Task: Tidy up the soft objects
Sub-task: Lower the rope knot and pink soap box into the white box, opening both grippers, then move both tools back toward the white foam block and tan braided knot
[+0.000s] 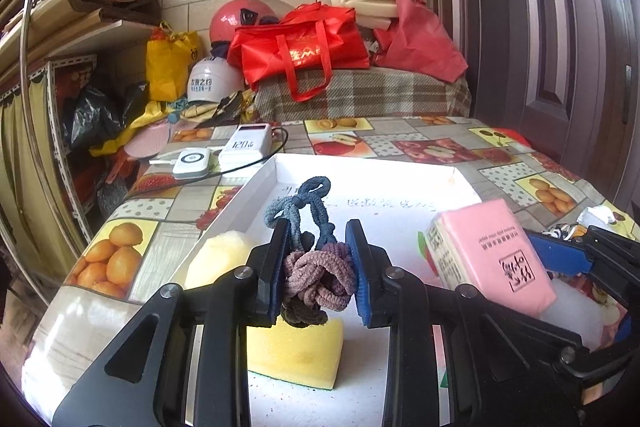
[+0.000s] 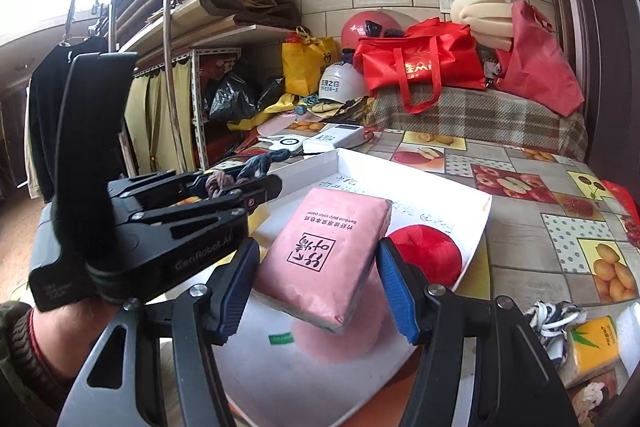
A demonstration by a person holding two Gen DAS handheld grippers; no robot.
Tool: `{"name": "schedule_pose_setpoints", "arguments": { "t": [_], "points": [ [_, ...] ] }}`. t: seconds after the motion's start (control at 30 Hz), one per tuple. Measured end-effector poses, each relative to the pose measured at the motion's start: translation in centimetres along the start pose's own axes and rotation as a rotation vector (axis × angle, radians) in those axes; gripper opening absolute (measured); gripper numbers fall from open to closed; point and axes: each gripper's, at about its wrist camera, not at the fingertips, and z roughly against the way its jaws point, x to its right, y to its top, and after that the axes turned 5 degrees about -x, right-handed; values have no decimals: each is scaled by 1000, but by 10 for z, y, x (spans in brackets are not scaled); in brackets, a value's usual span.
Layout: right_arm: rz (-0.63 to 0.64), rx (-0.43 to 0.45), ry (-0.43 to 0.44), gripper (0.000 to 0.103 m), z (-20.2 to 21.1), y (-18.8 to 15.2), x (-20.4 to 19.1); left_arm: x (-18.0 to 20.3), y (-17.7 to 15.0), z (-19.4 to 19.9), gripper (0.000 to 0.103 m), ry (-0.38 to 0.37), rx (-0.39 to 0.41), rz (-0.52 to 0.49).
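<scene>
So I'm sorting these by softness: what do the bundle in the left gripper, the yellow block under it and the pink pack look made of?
Hair ties: fuzzy terry-like elastic fabric, matte, knotted loops.
Yellow block: porous foam sponge, with a thin green edge at its base, probably a scrub layer.
Pink pack: glossy plastic film, creased at its edges, likely around paper tissues; its print reads "paper".

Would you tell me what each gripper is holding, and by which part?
The left gripper pinches the bundle of hair ties at its mauve lower knot. The right gripper clamps the pink tissue pack across its near end.
</scene>
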Motion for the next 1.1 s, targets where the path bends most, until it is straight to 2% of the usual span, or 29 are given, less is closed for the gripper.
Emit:
{"name": "schedule_pose_setpoints", "arguments": {
  "t": [0.03, 0.13, 0.17, 0.2, 0.27, 0.3, 0.37, 0.8, 0.93, 1.1],
  "points": [
    [-6, 1, -8, 61, -2, 1, 0, -1, 0, -3, 28, 10, -12, 8],
    [-29, 8, -44, 63, -8, 5, 3, -6, 0, -7, 38, 51, -34, 38],
    [-32, 3, -48, 67, -10, 6, 3, -8, 0, -7, 56, 64, -37, 50],
    [-36, -9, -56, 70, -12, 7, 4, -10, -1, -7, 70, 75, -37, 64],
    [-59, -9, -80, 83, -12, 6, 8, -16, -2, -5, 84, 90, -27, 96],
    [-75, -3, -76, 84, -10, 6, 11, -17, -3, -4, 89, 89, -23, 105],
    [-94, 0, -70, 89, -9, 5, 14, -18, -3, -4, 92, 94, -22, 111],
    [-83, 19, -97, 90, -5, 5, 11, -19, -3, 0, 93, 92, -3, 107],
    [-83, 25, -107, 95, -2, 4, 12, -19, -2, 0, 93, 90, -3, 110],
    [-75, 34, -113, 95, 2, 3, 11, -19, -2, 1, 93, 90, -1, 110]
  ]
}}
